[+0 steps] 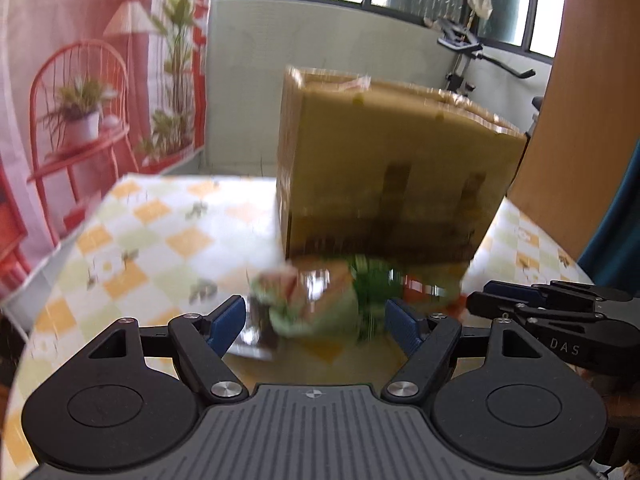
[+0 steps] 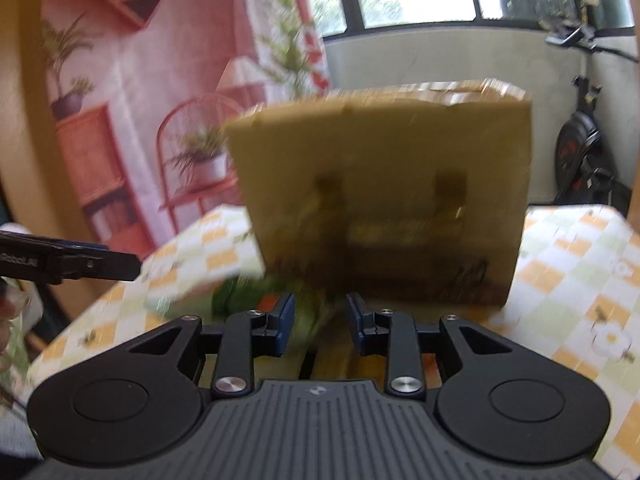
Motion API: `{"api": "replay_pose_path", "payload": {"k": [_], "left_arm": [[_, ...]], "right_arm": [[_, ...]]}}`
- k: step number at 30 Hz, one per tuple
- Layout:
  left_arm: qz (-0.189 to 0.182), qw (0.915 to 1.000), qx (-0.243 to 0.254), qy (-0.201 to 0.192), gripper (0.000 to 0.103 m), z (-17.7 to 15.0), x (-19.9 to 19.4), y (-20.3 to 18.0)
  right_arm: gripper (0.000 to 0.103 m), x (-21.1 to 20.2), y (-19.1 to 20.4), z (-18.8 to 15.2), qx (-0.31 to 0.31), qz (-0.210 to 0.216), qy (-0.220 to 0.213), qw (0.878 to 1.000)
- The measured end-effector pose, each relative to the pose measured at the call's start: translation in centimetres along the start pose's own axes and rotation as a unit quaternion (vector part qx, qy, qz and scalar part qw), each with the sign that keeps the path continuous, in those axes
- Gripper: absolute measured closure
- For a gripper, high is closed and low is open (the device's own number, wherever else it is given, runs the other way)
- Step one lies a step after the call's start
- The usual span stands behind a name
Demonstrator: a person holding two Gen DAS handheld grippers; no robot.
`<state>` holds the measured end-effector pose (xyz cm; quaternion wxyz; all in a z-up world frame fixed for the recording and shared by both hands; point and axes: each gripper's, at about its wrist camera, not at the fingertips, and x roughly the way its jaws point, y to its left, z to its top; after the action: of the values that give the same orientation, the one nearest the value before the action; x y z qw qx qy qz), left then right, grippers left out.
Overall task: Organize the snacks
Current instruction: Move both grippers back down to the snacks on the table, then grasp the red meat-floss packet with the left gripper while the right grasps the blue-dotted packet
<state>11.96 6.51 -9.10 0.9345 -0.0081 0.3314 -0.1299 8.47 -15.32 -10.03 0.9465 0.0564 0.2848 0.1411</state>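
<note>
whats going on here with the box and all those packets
A person holds two sets of tongs over a checked table, sorting snacks. A cardboard box stands on it, with a blurred heap of snack packets at its foot. The left tongs are wide open in front of the packets, gripping nothing. The right tongs are nearly closed beside them, and the blur hides whether they hold anything. No packet can be seen in the box from here.
</note>
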Motion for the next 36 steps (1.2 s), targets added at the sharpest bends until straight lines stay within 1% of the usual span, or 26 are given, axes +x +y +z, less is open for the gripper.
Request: {"api": "replay_pose_path", "payload": {"k": [3, 5, 7, 9, 11, 13, 16, 19, 25, 29, 32, 36], "left_arm": [[0.005, 0.9999, -0.006, 0.009, 0.024, -1.7, 0.3, 0.3], [0.011, 0.9997, -0.012, 0.016, 0.024, -3.0, 0.5, 0.3], [0.007, 0.9993, -0.027, 0.024, 0.024, -4.1, 0.7, 0.6], [0.005, 0.9988, -0.036, 0.034, 0.024, -5.0, 0.9, 0.7], [0.007, 0.9984, -0.035, 0.043, 0.025, -5.7, 1.4, 0.6], [0.004, 0.9982, -0.035, 0.048, 0.025, -6.2, 1.4, 0.5], [0.000, 0.9979, -0.036, 0.054, 0.025, -6.6, 1.5, 0.4], [-0.004, 0.9970, -0.047, 0.061, 0.025, -6.9, 1.8, 0.6], [-0.012, 0.9954, -0.066, 0.067, 0.025, -7.3, 2.1, 1.1], [-0.014, 0.9946, -0.072, 0.074, 0.025, -7.5, 2.4, 1.2], [-0.015, 0.9937, -0.078, 0.079, 0.025, -7.6, 2.6, 1.3], [-0.017, 0.9932, -0.079, 0.083, 0.025, -7.6, 2.7, 1.2]], "right_arm": [[0.068, 0.1, 0.5, -1.5, -0.012, 0.015, 0.022, 1.000], [0.066, 0.3, 1.0, -2.4, -0.022, 0.017, 0.033, 0.999], [0.065, 0.5, 1.5, -3.2, -0.034, 0.021, 0.048, 0.998], [0.060, 0.7, 2.1, -3.9, -0.052, 0.026, 0.062, 0.996], [0.046, 0.8, 2.8, -4.6, -0.076, 0.031, 0.072, 0.994], [0.040, 1.0, 3.6, -5.6, -0.100, 0.032, 0.080, 0.991], [0.040, 1.4, 4.3, -6.7, -0.121, 0.031, 0.092, 0.988], [0.039, 1.8, 4.2, -7.4, -0.107, 0.041, 0.104, 0.988], [0.037, 1.9, 3.8, -7.5, -0.096, 0.045, 0.105, 0.989], [0.026, 2.0, 4.2, -7.6, -0.109, 0.042, 0.111, 0.987], [0.026, 2.3, 4.8, -7.9, -0.127, 0.037, 0.113, 0.985], [0.026, 2.3, 4.4, -8.1, -0.120, 0.043, 0.110, 0.986]]}}
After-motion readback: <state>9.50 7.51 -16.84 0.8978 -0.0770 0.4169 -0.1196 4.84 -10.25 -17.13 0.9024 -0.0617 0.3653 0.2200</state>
